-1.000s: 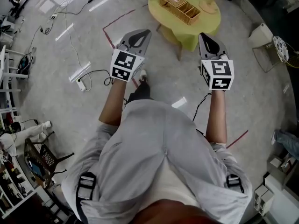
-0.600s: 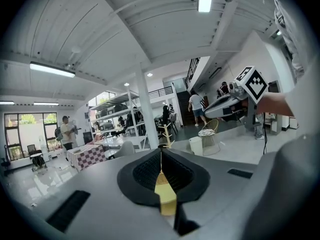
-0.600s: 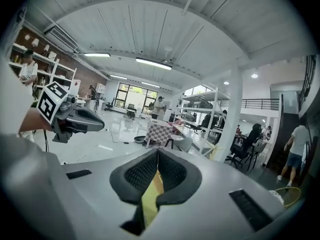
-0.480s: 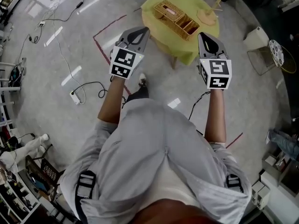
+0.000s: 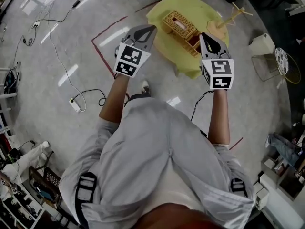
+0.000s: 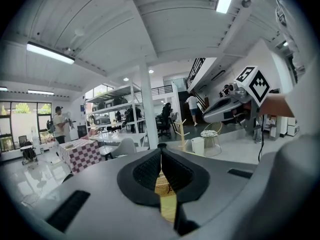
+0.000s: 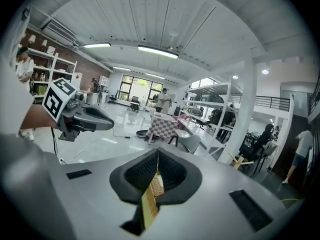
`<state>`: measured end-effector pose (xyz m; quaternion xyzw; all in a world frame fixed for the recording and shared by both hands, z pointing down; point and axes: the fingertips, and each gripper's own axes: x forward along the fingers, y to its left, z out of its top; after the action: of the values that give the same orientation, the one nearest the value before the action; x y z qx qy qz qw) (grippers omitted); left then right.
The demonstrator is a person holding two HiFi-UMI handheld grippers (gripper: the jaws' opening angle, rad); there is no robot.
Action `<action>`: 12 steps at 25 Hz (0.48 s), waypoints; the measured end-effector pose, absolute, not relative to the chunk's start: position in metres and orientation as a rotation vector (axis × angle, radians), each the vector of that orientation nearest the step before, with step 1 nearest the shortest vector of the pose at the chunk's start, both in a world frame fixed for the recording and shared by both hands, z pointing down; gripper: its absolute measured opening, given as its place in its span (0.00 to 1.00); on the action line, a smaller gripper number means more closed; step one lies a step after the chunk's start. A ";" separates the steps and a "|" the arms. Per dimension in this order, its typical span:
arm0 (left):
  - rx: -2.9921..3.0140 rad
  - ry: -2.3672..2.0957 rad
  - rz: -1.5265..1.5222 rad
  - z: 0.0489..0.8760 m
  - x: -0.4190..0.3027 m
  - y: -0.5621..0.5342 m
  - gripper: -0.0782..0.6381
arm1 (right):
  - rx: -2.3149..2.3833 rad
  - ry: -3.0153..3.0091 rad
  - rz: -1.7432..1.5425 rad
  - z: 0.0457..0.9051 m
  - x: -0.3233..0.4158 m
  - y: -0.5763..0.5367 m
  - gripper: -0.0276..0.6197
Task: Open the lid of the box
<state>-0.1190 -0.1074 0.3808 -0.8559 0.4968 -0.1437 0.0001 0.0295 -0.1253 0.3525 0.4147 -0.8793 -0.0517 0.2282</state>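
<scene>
- What is being gripped by the tools?
- Nothing. The left tool (image 5: 150, 30) and the right tool (image 5: 204, 36) are both being held out clenched and empty, side by side in the air.
- Where is the box being seen?
- The box (image 5: 180, 26) is being carried by the yellow desk (image 5: 205, 11), just beyond the tool tips, untouched.

Head view looks down; all three share the box (image 5: 181, 27)

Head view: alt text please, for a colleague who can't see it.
Seen from above, a person holds the left gripper and right gripper, both shut and empty, out toward a wicker box on a round yellow table.
</scene>
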 end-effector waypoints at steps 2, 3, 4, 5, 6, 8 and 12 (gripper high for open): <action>-2.705 1.551 -0.457 0.387 -0.123 -0.122 0.15 | 1.138 -2.419 -0.124 0.358 0.022 -0.139 0.08; -2.714 1.545 -0.461 0.391 -0.124 -0.128 0.15 | 1.135 -2.416 -0.115 0.361 0.019 -0.145 0.08; -2.724 1.539 -0.465 0.395 -0.126 -0.133 0.15 | 1.134 -2.411 -0.106 0.365 0.016 -0.150 0.08; -2.734 1.534 -0.467 0.398 -0.127 -0.138 0.15 | 1.133 -2.404 -0.097 0.368 0.014 -0.156 0.08; -2.744 1.531 -0.469 0.401 -0.129 -0.144 0.15 | 1.133 -2.397 -0.088 0.370 0.012 -0.161 0.08; -2.762 1.528 -0.472 0.407 -0.132 -0.154 0.15 | 1.132 -2.388 -0.074 0.376 0.007 -0.172 0.08; -2.787 1.542 -0.491 0.422 -0.133 -0.169 0.15 | 1.095 -2.384 -0.069 0.387 0.002 -0.186 0.08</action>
<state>-0.1330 -0.1693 0.4218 -0.8640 0.4781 -0.1523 -0.0405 0.0024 -0.1860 0.3869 0.4034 -0.8783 -0.0255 0.2555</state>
